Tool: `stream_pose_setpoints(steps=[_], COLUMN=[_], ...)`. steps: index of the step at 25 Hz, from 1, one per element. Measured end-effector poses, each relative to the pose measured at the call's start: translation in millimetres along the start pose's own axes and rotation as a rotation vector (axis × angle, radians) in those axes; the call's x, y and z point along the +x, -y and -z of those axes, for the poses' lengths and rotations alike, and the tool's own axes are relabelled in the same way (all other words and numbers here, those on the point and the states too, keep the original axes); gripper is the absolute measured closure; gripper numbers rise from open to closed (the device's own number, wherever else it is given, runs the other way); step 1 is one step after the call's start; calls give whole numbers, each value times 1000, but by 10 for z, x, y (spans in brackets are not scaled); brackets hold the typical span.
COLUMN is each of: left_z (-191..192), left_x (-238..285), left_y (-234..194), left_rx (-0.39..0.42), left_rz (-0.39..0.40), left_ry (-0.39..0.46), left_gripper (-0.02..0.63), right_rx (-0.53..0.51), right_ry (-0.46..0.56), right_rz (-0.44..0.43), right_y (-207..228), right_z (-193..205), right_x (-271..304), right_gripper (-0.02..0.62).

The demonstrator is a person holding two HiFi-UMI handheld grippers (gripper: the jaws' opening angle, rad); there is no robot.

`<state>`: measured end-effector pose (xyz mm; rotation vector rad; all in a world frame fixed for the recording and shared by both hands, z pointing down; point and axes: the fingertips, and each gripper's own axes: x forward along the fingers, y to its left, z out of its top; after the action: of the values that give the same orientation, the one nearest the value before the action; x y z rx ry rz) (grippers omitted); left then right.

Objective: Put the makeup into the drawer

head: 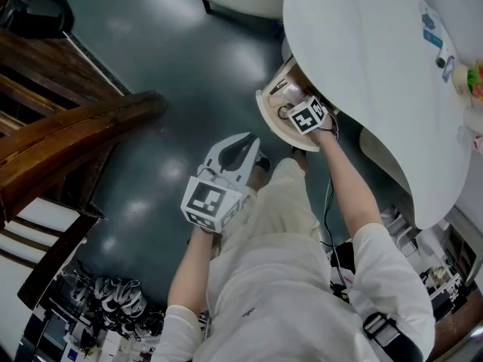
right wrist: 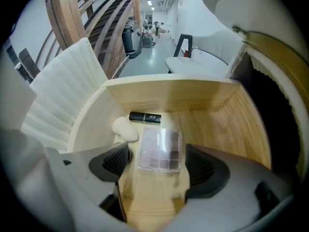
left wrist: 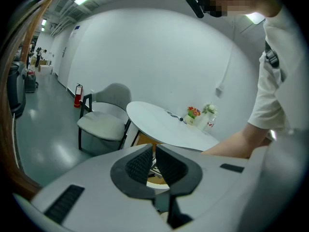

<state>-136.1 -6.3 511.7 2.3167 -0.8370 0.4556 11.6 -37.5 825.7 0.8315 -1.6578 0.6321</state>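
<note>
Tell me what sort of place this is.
Probably an open office or lab hall, not a home: polished grey floor, wooden staircase, wall-side fire extinguisher.

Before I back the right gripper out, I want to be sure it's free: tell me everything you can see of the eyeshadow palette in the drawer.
The eyeshadow palette is a flat rectangular case, clear glossy plastic over rows of pans in mauve, brown and dark shades. It lies flat on the pale wooden floor of the drawer, between the right gripper's open jaws. A narrow gap shows at each side, so neither pad seems to touch it. A white sponge lies close by its far left corner, a black tube beyond.
</note>
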Motion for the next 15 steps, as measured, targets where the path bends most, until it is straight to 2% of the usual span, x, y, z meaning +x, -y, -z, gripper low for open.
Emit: stream_pose_setpoints(steps=[15], left_z=[-253], left_x=[-288], left_y=[377], left_rx=[17], left_rz=[-11], left_ry=[59], left_gripper=[595], right_rx=[-71], right_ry=[47], right_rz=[-78], right_y=[-405], right_z=[-33], right_x=[-1023], right_gripper=[218])
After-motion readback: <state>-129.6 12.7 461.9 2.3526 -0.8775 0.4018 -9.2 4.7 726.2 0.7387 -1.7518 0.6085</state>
